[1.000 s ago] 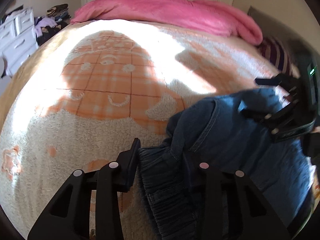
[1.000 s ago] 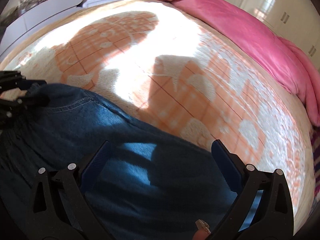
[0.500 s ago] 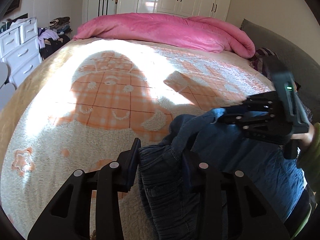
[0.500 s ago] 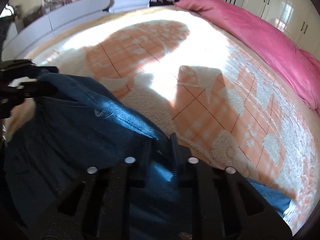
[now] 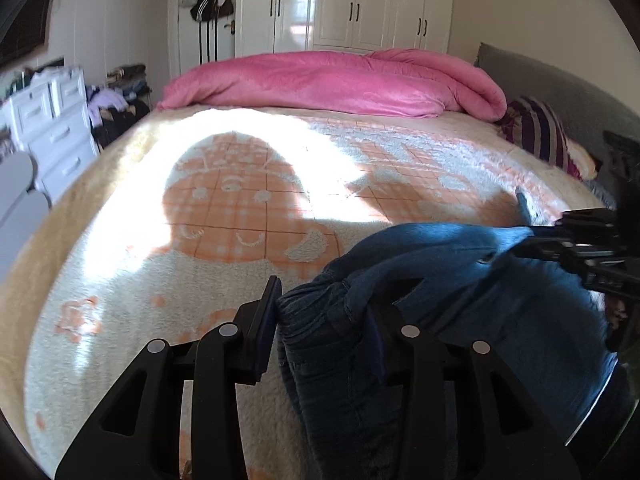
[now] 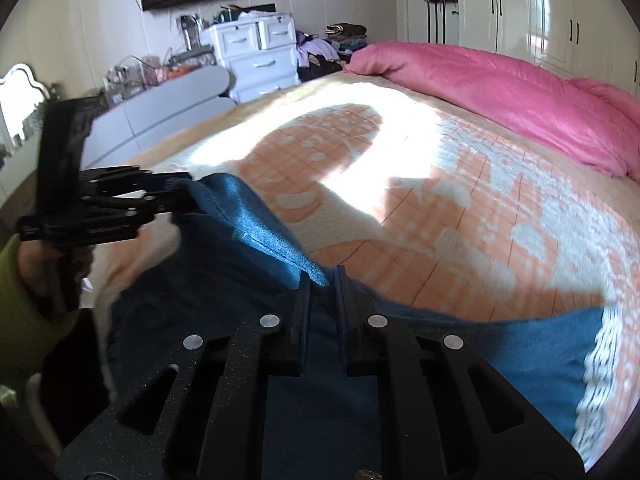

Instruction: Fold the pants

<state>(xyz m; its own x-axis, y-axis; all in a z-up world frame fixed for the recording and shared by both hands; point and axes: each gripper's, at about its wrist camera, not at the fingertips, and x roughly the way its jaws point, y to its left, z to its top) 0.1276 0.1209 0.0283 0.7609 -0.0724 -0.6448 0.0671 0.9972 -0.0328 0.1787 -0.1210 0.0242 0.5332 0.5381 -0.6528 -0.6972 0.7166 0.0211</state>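
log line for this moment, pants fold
step: lifting edge | left gripper: shut on pants | right gripper: shut on pants | surface: bed blanket

The pants (image 5: 460, 280) lie on the blanket (image 5: 240, 208) at the near edge of the bed, their top edge lifted off it between the two grippers. In the left wrist view the left gripper (image 5: 324, 320) has the bunched waistband between its fingers at the near left end, and the right gripper (image 5: 532, 236) meets the cloth's edge further right. In the right wrist view one part of the pants trails to the right over the blanket. A rolled duvet (image 5: 340, 80) lies across the far end of the bed, wardrobes (image 5: 352, 4) behind it, a pillow (image 5: 536, 128) to its right and a chest of drawers (image 5: 52, 116) beside the bed on the left
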